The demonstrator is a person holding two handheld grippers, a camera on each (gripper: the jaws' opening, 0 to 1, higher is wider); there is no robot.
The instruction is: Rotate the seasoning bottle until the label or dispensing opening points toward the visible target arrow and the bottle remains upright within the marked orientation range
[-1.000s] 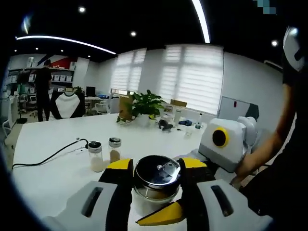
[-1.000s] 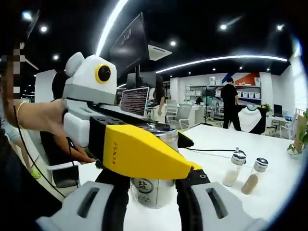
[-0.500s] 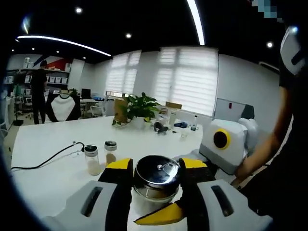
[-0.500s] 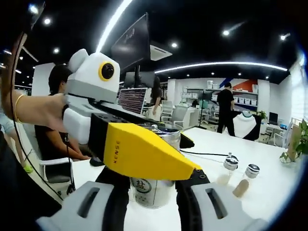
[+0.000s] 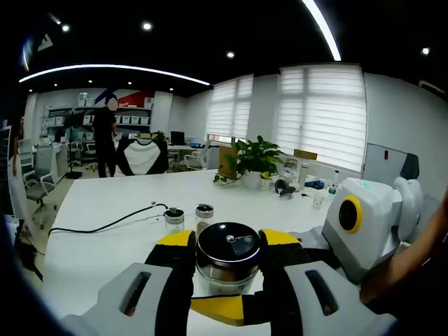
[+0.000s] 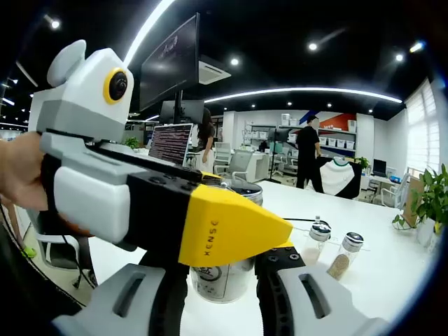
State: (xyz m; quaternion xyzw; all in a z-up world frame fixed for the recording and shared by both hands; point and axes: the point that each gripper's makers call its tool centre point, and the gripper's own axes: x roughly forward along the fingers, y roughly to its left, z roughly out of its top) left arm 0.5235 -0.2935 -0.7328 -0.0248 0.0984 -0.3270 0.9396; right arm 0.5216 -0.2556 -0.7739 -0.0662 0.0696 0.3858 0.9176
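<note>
seasoning bottle (image 5: pixel 227 260): a glass jar with a dark metal lid, standing upright on the white table (image 5: pixel 91 217); in the right gripper view its lower label (image 6: pixel 210 274) bears a printed character and faces that camera.
left gripper (image 5: pixel 227 269): both jaws pressed against the jar's sides, clamped on it just under the lid.
right gripper (image 6: pixel 220 280): jaws flank the jar's lower body and look closed on the glass.
crossing: the left gripper reaches across the right gripper view in front of the jar.
step in hand: mid-rotation, judged from the double grip; no target arrow can be made out.
next move: turn about the vertical axis, keeping the base flat; one claw likely must let go to regrip.
surroundings: two small shakers (image 5: pixel 174 219) and a black cable (image 5: pixel 105 225) lie beyond, well apart.
</note>
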